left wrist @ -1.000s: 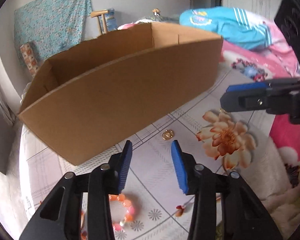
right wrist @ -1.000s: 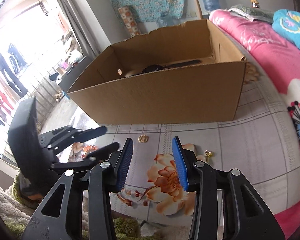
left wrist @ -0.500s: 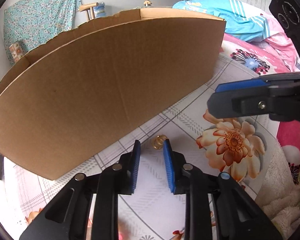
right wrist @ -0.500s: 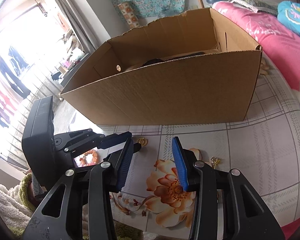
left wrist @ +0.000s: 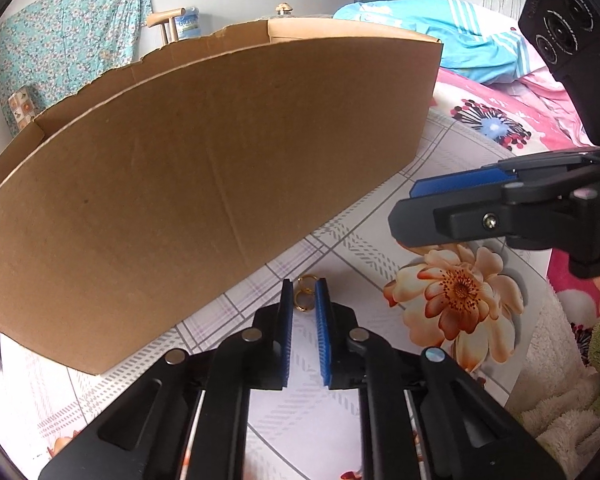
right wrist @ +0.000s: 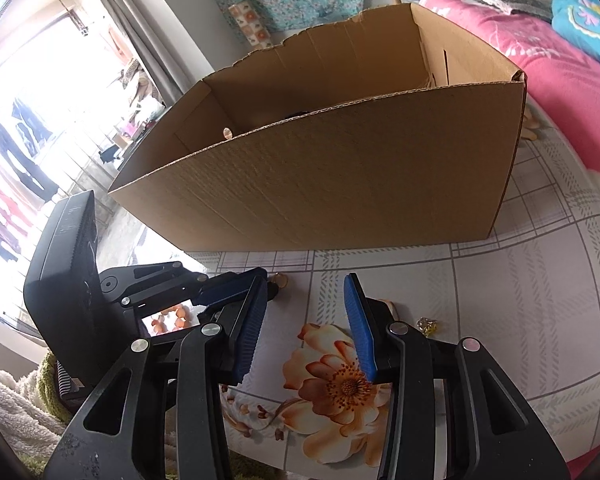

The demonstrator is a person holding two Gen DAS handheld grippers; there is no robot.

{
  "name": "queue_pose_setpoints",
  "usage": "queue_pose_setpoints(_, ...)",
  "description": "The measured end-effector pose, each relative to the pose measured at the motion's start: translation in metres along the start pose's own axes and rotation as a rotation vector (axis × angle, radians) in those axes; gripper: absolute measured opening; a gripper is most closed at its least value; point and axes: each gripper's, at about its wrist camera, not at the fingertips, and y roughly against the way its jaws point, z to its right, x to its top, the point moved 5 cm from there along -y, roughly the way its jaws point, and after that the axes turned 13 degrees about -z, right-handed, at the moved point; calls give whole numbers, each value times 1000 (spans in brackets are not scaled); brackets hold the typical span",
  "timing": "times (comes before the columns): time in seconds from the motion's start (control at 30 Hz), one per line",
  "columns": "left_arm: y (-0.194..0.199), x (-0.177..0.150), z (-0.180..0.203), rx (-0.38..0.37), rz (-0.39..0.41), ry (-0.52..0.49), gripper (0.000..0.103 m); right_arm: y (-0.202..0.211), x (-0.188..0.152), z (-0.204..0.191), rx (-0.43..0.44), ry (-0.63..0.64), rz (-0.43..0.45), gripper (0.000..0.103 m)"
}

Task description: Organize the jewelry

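A small gold ring earring lies on the flower-print cloth just in front of the cardboard box. My left gripper has its blue pads on either side of the earring; the jaws are closing and the pads touch it. From the right wrist view the earring shows beside the left gripper's fingers. My right gripper stands open over the cloth, nothing between its fingers. It shows side-on in the left wrist view.
A second small gold piece lies right of the right gripper. An orange beaded bracelet lies behind the left gripper. The open box holds a dark item, mostly hidden. Pink bedding lies at the right.
My left gripper has moved forward and down to the gold earring and its jaws have narrowed around it. The right gripper has stayed open, almost still.
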Motion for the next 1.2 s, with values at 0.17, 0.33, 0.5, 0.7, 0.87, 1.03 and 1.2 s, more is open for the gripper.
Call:
queue_pose_setpoints(0.17,4,-7,-1,-5,-1,13,8,0,0,-2,-10,6,2,39)
queue_pose_setpoints(0.33,8,-15,-4,-15,-10,28,0,-6,2,-11,-17,25,-6,39)
queue_pose_setpoints(0.5,11,-22,-4,-15,-15,22,1,-11,4,-21,-37,56,-13,39)
queue_pose_setpoints(0.7,17,-32,-4,-10,-30,21,1,-16,3,-28,-58,84,-26,39)
queue_pose_setpoints(0.87,23,-37,-8,-43,-15,56,1,-21,2,-30,-76,102,-39,39)
queue_pose_setpoints(1.03,27,-37,-9,-65,-15,60,16,-24,6,-34,-80,108,-35,39)
queue_pose_setpoints(1.2,26,-39,-5,-53,-21,38,20,-24,4,-32,-83,100,-37,39)
